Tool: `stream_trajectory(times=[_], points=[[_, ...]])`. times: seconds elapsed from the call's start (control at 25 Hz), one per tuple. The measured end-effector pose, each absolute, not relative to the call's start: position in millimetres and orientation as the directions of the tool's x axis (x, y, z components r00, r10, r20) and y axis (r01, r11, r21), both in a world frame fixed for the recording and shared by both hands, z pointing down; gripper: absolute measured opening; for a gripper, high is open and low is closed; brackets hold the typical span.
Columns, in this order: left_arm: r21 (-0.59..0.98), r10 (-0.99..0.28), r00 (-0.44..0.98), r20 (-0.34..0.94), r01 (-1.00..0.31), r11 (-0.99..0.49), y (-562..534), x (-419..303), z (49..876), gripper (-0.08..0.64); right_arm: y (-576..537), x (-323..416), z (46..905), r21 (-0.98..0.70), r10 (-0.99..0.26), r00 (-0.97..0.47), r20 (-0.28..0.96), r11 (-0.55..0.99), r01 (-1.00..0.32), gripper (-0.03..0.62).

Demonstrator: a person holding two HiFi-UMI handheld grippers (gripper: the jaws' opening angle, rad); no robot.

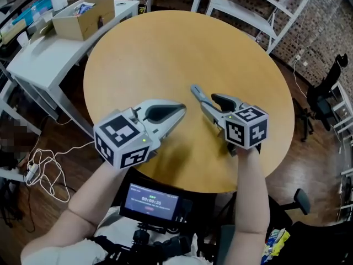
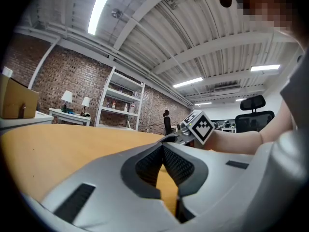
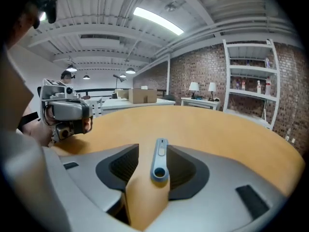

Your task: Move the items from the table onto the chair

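Note:
A slim blue-grey tool with a hole in its near end lies flat on the round wooden table. It sits between the jaws of my right gripper, nearer the right-hand pad, with a clear gap on the left. Those jaws stand wide and do not press on it. In the head view the tool's tip pokes out ahead of the right gripper. My left gripper hovers level beside it. Its fingertips meet with nothing between them.
A white desk with an opened cardboard box stands at the far left, and white shelving at the back. A black office chair is off the table's right edge. White cables lie on the floor at the left.

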State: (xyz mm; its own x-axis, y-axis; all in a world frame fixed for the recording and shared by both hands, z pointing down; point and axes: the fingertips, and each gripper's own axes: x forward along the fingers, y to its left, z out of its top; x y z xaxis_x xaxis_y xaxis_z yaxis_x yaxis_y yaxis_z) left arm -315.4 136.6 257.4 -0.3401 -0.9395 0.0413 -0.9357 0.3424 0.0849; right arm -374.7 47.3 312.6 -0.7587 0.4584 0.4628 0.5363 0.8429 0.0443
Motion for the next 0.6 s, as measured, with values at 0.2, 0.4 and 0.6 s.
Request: stream_trajectory(times=[0.2,0.4,0.6], points=[[0.085,-0.944,-0.328,0.032,-0.94,0.329,139.1,-314.1,256.6,0.008,42.1,-389.9,338.2,0.06,0.422,-0.698,0.578,0.832,0.552,0.189],[0.093,-0.948,-0.318,0.012,-0.943,0.318,136.9,-312.7,253.8,0.008,45.5,-389.4,346.5,0.058,0.427,-0.626,0.652,0.796,0.603,0.174],[0.095,-0.951,-0.309,0.025,-0.946,0.31,134.0,-307.7,257.5,0.008,46.0,-386.4,345.9,0.073,0.43,-0.626,0.65,0.786,0.615,0.142]])
